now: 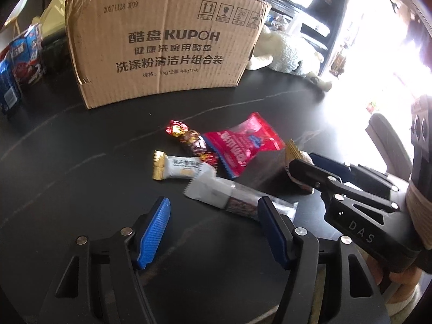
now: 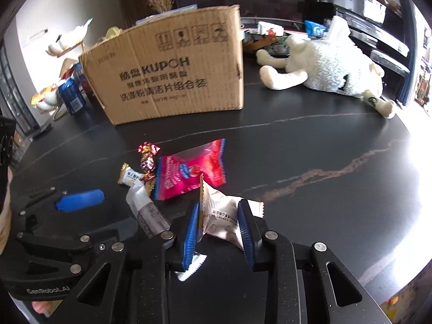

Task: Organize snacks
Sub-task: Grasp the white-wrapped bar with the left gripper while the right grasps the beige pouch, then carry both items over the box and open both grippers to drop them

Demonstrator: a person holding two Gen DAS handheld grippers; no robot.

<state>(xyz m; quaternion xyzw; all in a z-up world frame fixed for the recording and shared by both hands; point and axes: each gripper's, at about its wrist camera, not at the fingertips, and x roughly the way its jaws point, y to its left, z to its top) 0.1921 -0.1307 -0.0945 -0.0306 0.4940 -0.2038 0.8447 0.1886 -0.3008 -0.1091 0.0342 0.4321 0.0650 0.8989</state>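
Observation:
A brown KUPOH cardboard box (image 1: 167,46) stands at the back of the black table; it also shows in the right wrist view (image 2: 172,73). In front of it lie a red snack pouch (image 1: 243,143), a red foil candy (image 1: 186,135), a white and gold bar (image 1: 181,167) and a grey bar (image 1: 224,194). My left gripper (image 1: 213,229) is open, just short of the grey bar. My right gripper (image 2: 218,232) is shut on a white wafer packet (image 2: 221,216), right of the red pouch (image 2: 191,170). It also shows in the left wrist view (image 1: 302,167).
A white plush sheep (image 2: 329,64) lies at the back right. Blue snack packs (image 1: 19,64) and cans (image 2: 71,94) stand left of the box. The table's edge curves round on the right, in bright light.

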